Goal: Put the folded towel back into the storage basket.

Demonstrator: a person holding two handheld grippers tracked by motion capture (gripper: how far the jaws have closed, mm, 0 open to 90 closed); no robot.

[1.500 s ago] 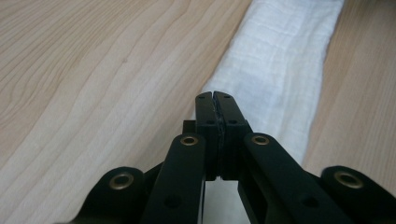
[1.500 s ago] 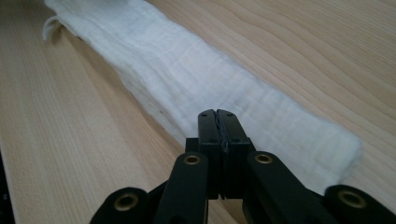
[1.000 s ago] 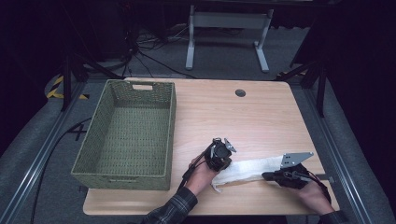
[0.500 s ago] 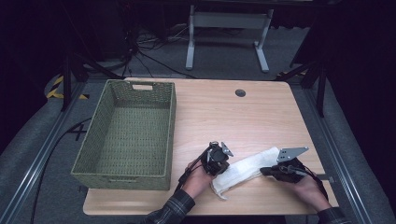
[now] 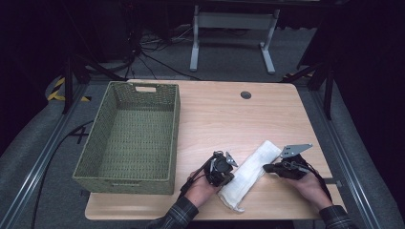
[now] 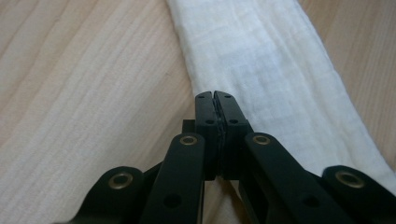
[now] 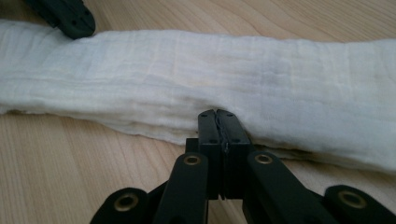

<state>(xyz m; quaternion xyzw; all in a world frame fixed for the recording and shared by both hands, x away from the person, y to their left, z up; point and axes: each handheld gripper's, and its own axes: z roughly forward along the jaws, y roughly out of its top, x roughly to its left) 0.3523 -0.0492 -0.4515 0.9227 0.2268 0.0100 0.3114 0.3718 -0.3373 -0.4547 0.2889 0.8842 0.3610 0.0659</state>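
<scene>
Long white folded cotton cloth (image 5: 248, 174) lying diagonally between both grippers, left gripper (image 6: 215, 95) and right gripper (image 7: 216, 113) each pinching closed at its edge

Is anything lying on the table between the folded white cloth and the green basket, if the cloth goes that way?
Nothing visible does. The folded white cloth lies diagonally near the table's front edge, and the bare wood of the table runs up to the green woven basket. Only the left claw and its hand sit at the cloth's basket-side edge.
</scene>
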